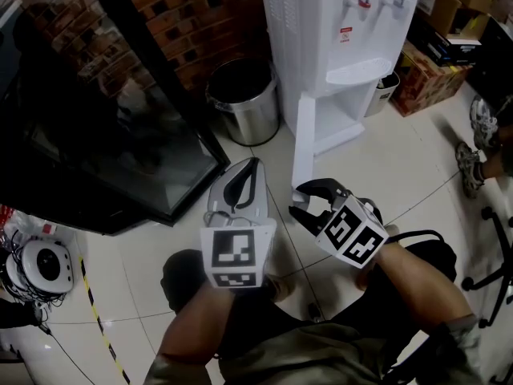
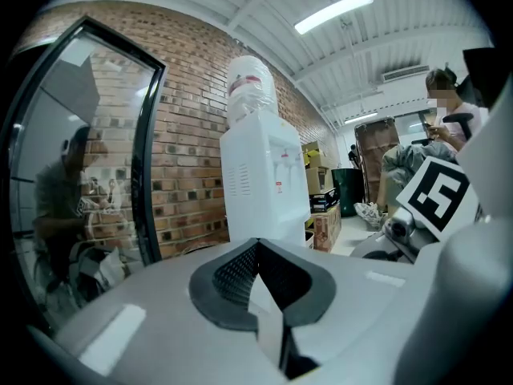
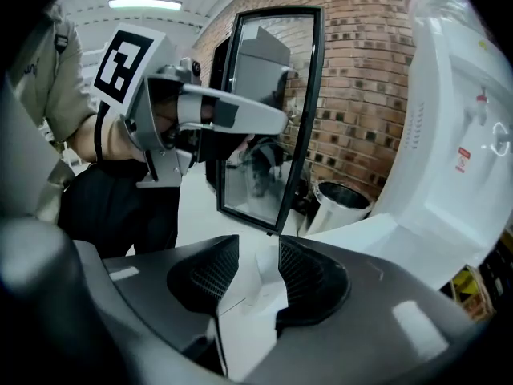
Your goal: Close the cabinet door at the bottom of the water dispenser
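Note:
The white water dispenser (image 1: 337,30) stands against the brick wall. Its bottom cabinet door (image 1: 304,135) is swung open, edge-on towards me. My right gripper (image 1: 300,201) is open just below and in front of the door's lower edge. Its two pads stand apart in the right gripper view (image 3: 258,267) with nothing gripped, and the white door (image 3: 377,235) lies just beyond them to the right. My left gripper (image 1: 253,165) is shut and empty, left of the door, pointing roughly level at the dispenser (image 2: 260,183).
A steel bin (image 1: 244,103) stands left of the dispenser, and a black glass-door cabinet (image 1: 104,119) fills the left. Cardboard boxes (image 1: 425,79) and a small bin (image 1: 387,91) are at the right. A person's shoes (image 1: 473,151) and a chair base (image 1: 493,271) are at far right.

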Available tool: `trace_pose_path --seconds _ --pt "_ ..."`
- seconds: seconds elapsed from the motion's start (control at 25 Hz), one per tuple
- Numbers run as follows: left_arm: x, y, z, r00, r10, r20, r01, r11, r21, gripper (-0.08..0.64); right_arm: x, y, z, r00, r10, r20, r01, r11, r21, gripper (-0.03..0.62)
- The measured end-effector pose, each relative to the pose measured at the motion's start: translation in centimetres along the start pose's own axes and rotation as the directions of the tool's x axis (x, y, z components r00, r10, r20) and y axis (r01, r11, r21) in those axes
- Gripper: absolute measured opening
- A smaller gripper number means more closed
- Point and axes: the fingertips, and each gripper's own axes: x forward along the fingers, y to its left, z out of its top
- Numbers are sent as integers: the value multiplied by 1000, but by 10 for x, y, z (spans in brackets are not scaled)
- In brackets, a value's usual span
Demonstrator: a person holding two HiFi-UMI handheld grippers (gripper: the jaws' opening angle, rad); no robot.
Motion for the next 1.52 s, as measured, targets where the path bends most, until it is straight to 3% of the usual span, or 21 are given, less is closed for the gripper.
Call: trace_pose_path --seconds 0.32,0.72,1.52 --pt "5 -11 1 1000 -23 -5 23 1000 8 2 -6 -2 -15 1000 -11 -26 11 1000 13 150" --pt "14 -29 7 998 -61 1 61 998 11 2 -32 -21 -39 995 -85 -59 89 994 65 121" --pt "50 -89 21 984 -177 18 176 984 28 2 -89 -83 -98 967 -196 -161 224 958 180 106"
